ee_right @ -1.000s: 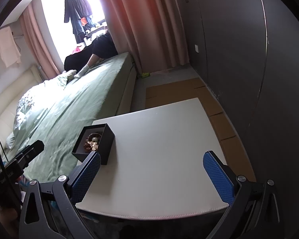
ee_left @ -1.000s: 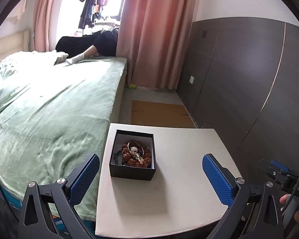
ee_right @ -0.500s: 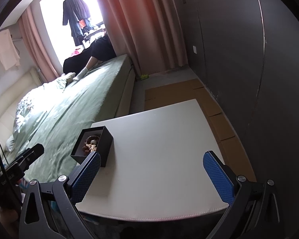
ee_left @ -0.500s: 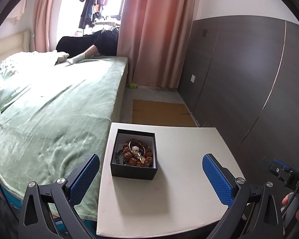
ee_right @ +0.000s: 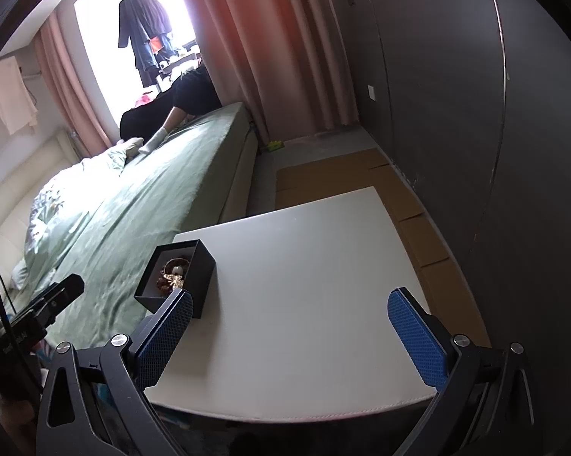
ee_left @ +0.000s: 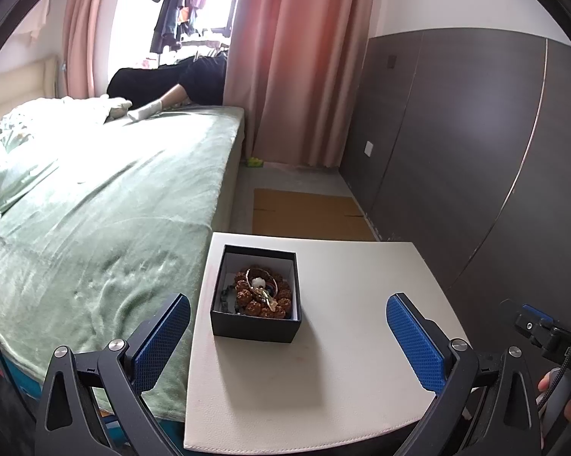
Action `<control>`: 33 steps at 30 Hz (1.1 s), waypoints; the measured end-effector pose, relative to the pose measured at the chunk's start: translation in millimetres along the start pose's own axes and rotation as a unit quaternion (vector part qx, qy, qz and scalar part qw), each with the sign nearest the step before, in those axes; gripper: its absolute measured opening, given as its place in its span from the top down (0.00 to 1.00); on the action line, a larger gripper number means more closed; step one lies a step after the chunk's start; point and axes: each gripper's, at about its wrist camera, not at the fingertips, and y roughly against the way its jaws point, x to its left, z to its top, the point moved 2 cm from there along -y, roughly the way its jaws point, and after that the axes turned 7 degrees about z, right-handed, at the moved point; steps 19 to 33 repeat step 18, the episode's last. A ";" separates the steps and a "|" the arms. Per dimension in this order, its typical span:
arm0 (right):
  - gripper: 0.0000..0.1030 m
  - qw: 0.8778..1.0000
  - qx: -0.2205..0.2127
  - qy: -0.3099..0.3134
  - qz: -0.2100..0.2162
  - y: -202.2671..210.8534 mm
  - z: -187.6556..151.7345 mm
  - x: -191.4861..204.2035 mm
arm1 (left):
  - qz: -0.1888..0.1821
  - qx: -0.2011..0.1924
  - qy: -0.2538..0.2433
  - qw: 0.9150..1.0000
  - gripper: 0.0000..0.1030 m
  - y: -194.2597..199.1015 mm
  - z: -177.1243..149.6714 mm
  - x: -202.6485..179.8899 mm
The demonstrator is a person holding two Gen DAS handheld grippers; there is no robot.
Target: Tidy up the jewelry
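A small black box [ee_left: 255, 327] stands open on the left part of a white table [ee_left: 342, 372]. Inside it lie a brown bead bracelet [ee_left: 262, 298], a gold ring and a white bead in a tangle. My left gripper [ee_left: 288, 338] is open, its blue pads wide apart, held back from the box over the table's near edge. In the right wrist view the same box [ee_right: 194, 266] sits at the table's [ee_right: 304, 285] left edge, just beyond the left pad of my right gripper [ee_right: 291, 336], which is open and holds nothing.
A bed with a green cover [ee_left: 95, 212] runs along the table's left side; a person in dark clothes [ee_left: 171, 79] sits at its far end. A dark panelled wall [ee_left: 475, 152] stands to the right. Cardboard [ee_left: 308, 212] lies on the floor beyond the table.
Both views have drawn back and shifted slightly; the box sits a little farther right in the left wrist view. Both grippers stayed open and the box has not moved on the table.
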 end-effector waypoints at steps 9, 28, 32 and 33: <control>0.00 1.000 0.011 0.002 -0.002 -1.1 -1.5 1.5 | 0.010 -0.003 -0.008 1.000 0.00 -1.5 -1.4 -1.7; 0.00 1.000 0.023 -0.007 0.000 -6.6 -5.2 -4.3 | 0.021 0.000 -0.010 1.000 0.00 -8.0 -2.0 1.1; 0.00 1.000 0.023 -0.007 0.000 -6.6 -5.2 -4.3 | 0.021 0.000 -0.010 1.000 0.00 -8.0 -2.0 1.1; 0.00 1.000 0.023 -0.007 0.000 -6.6 -5.2 -4.3 | 0.021 0.000 -0.010 1.000 0.00 -8.0 -2.0 1.1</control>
